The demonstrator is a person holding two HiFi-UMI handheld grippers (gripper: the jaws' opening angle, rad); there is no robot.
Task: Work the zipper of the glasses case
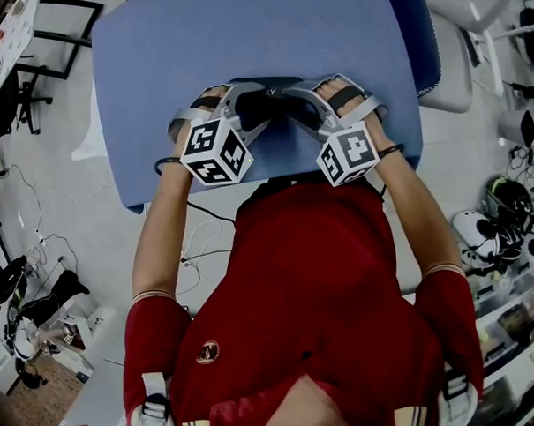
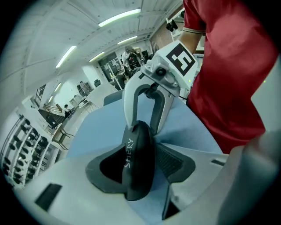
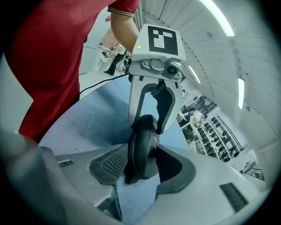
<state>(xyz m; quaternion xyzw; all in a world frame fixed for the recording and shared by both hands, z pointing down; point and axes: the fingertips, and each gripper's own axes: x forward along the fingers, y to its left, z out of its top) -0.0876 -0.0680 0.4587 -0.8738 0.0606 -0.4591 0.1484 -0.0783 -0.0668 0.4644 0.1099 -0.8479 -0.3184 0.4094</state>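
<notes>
Smooth black oval glasses case (image 3: pixel 142 147) clamped by right gripper (image 3: pixel 142 170) jaws, left gripper (image 2: pixel 141 175) jaws released.

I see a blue table (image 1: pixel 242 41), a dark blue cushion (image 1: pixel 426 42) at its far right corner, and a black cable (image 1: pixel 212 214) on the floor (image 1: pixel 99 215) by its near edge.

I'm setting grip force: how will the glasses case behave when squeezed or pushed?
The glasses case looks like a moulded hard shell, so it probably holds its shape when squeezed. Its smooth, rounded sides may be slippery. Turned on its narrow edge as now, it would likely tip over if pushed.
</notes>
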